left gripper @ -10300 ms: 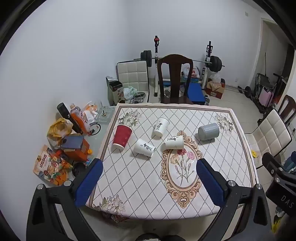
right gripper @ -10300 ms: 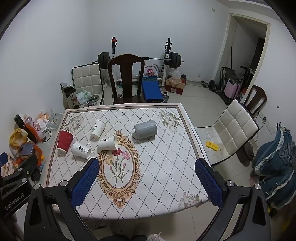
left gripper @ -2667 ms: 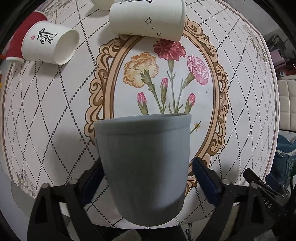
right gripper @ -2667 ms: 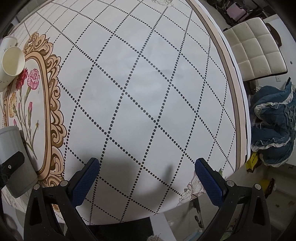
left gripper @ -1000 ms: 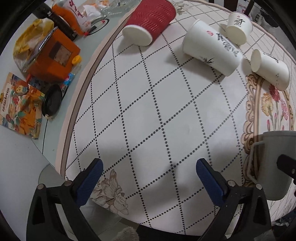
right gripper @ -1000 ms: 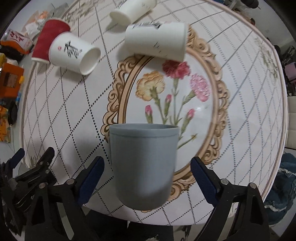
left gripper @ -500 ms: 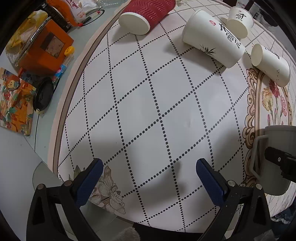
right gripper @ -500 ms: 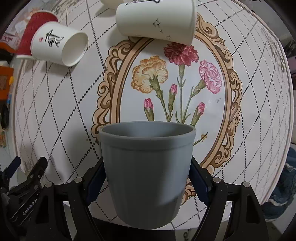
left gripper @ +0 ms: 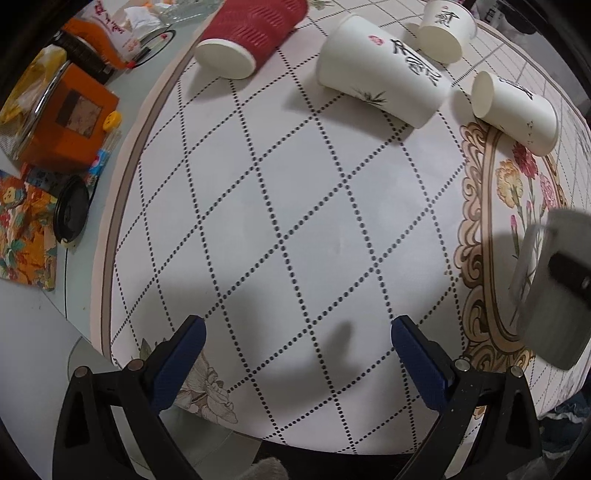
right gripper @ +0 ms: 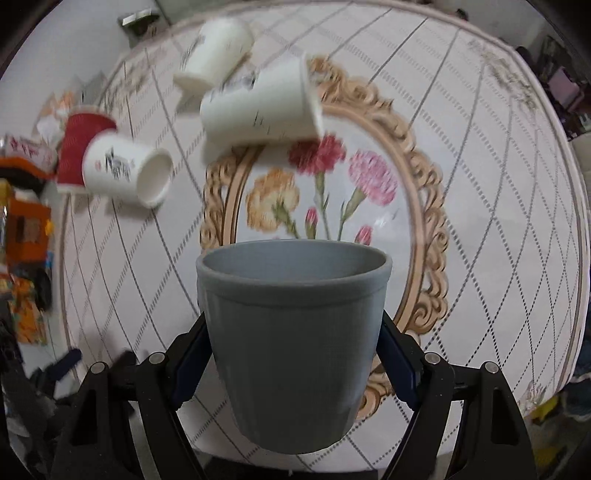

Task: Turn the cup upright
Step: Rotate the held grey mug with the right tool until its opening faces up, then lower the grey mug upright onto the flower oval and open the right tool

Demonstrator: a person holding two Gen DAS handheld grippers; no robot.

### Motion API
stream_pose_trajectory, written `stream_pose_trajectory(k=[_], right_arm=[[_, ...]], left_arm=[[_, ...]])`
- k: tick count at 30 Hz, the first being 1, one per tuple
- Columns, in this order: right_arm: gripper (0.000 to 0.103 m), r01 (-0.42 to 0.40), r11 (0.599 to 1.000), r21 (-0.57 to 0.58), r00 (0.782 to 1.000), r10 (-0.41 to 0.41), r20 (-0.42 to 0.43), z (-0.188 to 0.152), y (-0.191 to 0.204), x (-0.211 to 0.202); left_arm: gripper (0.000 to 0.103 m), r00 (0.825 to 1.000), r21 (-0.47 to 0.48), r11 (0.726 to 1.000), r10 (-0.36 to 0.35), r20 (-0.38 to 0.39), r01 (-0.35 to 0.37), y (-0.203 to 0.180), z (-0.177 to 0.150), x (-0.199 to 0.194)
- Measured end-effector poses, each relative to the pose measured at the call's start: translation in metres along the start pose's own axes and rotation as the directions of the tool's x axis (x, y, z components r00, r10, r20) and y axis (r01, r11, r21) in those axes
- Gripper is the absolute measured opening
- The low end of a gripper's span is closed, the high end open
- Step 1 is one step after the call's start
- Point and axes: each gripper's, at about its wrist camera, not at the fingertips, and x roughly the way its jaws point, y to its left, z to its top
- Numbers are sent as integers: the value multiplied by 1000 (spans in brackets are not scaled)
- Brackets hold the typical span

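Observation:
My right gripper [right gripper: 291, 350] is shut on the grey cup [right gripper: 291, 317], which stands mouth-up between its blue pads above the table's near edge. The cup also shows blurred at the right edge of the left wrist view [left gripper: 554, 295]. My left gripper [left gripper: 295, 350] is open and empty above the table's front left part. A red cup [left gripper: 251, 33] and three white paper cups, one large [left gripper: 380, 70], one small [left gripper: 447, 26] and one by the floral oval [left gripper: 517, 107], lie on their sides farther back.
The table [left gripper: 258, 206] has a diamond-pattern cloth with a floral oval [right gripper: 332, 192]. To its left a lower surface holds an orange box [left gripper: 62, 125], a black lid [left gripper: 72, 214], snack packets and bottles. The table's front edge is close below both grippers.
My right gripper has lifted the grey cup and tipped back, so more of the table shows behind it. My left gripper has shifted slightly forward; the cup has moved farther right in its view.

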Motion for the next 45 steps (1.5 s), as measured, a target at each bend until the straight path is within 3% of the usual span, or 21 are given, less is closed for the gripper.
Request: stream_pose_trajectory(k=[6, 12, 17, 21, 25, 32, 40, 45], right_arm=[[84, -9, 999, 47, 979, -1, 202, 9, -7, -26], [84, 73, 997, 23, 903, -76, 423, 12, 30, -12], [84, 133, 991, 13, 854, -122, 507, -3, 44, 3], [84, 168, 986, -3, 835, -141, 532, -20, 51, 4], [84, 179, 984, -12, 839, -147, 524, -37, 54, 1], [85, 176, 984, -14, 882, -152, 447, -68, 50, 0], [94, 200, 980, -13, 881, -174, 440, -99, 42, -31], [101, 203, 979, 10, 874, -186, 448, -123, 32, -66]], left_arm=[[103, 1000, 9, 1000, 9, -1, -9, -5, 10, 5], [103, 1000, 13, 1000, 29, 13, -29, -10, 20, 20], [103, 999, 48, 998, 38, 23, -39, -16, 21, 28], [103, 999, 72, 997, 31, 34, -34, -18, 12, 29], [103, 999, 93, 995, 27, 40, -31, -15, -5, 31], [103, 997, 123, 992, 31, 66, -38, -10, -32, 24], [103, 989, 109, 993, 24, 146, -40, -16, -58, -12], [103, 969, 96, 994, 20, 246, -45, -15, -81, -66]])
